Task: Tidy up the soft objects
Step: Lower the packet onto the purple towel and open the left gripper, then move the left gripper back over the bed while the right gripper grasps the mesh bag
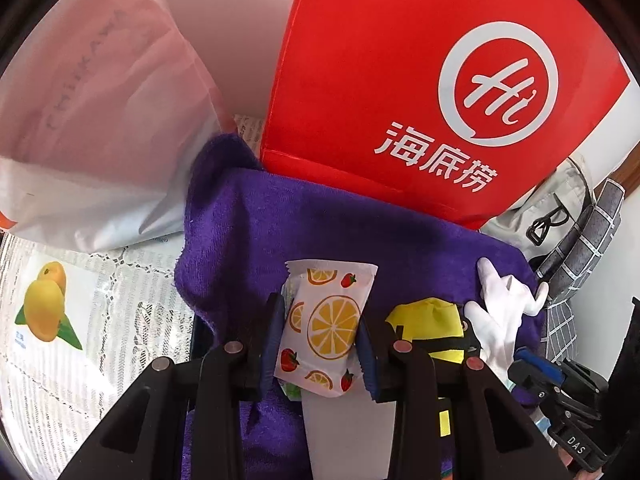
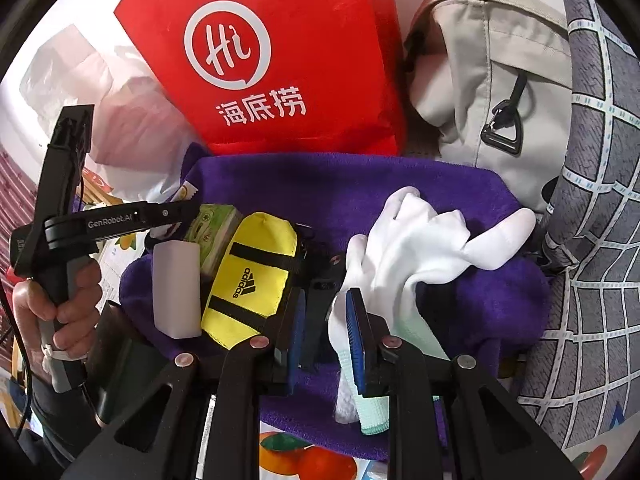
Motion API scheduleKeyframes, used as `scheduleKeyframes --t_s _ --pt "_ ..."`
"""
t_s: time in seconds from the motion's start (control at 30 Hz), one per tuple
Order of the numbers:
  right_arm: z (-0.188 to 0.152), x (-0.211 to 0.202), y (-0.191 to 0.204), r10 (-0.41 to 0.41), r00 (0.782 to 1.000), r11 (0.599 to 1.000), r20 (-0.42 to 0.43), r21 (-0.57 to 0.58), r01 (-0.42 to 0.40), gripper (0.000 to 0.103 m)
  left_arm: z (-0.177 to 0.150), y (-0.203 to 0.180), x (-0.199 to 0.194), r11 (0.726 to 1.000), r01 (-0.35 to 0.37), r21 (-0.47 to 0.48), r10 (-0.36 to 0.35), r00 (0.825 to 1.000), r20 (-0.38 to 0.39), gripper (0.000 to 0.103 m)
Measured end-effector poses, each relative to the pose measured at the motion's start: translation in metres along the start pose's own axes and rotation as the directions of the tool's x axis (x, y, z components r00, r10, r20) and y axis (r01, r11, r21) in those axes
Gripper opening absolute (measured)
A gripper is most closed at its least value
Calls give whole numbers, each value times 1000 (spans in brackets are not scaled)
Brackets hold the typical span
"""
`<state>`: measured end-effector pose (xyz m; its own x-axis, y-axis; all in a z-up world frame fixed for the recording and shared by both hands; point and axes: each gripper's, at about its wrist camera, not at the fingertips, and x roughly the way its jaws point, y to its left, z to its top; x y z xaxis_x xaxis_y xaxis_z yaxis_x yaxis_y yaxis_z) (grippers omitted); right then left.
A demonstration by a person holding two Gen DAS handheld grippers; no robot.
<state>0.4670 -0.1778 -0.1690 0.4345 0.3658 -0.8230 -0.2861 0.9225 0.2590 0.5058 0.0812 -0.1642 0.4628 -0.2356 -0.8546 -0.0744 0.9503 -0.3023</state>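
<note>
My left gripper is shut on a white tissue pack with orange slices and strawberries, held over a purple towel. On the towel lie a yellow Adidas pouch, a white foam block, a green tissue pack and a white glove. My right gripper stands open over the towel, its right finger against the glove's cuff, nothing between the jaws. The left gripper shows at the left of the right wrist view.
A red Haidilao paper bag stands behind the towel. A white plastic bag lies to its left. A beige backpack and grey checked fabric are on the right. The tablecloth has lace and fruit prints.
</note>
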Motion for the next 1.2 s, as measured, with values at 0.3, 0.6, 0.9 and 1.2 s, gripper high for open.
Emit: scheduleKeyframes --t_s 0.3,0.6,0.9,1.2 --pt "0 -15 2 -3 999 1000 33 -12 4 33 2 -16 5 999 44 11 -44 999 -1 53" --pt "0 -24 15 -3 999 1000 49 -21 4 37 2 -26 -16 997 77 24 -78 996 34 59" --pt "-21 -71 44 -56 994 997 96 -51 61 49 -1 -33 -52 996 71 52 -76 992 99 59" --pt "-93 -125 47 -9 996 999 89 54 4 51 -26 -54 -126 989 2 150 -43 962 269 65"
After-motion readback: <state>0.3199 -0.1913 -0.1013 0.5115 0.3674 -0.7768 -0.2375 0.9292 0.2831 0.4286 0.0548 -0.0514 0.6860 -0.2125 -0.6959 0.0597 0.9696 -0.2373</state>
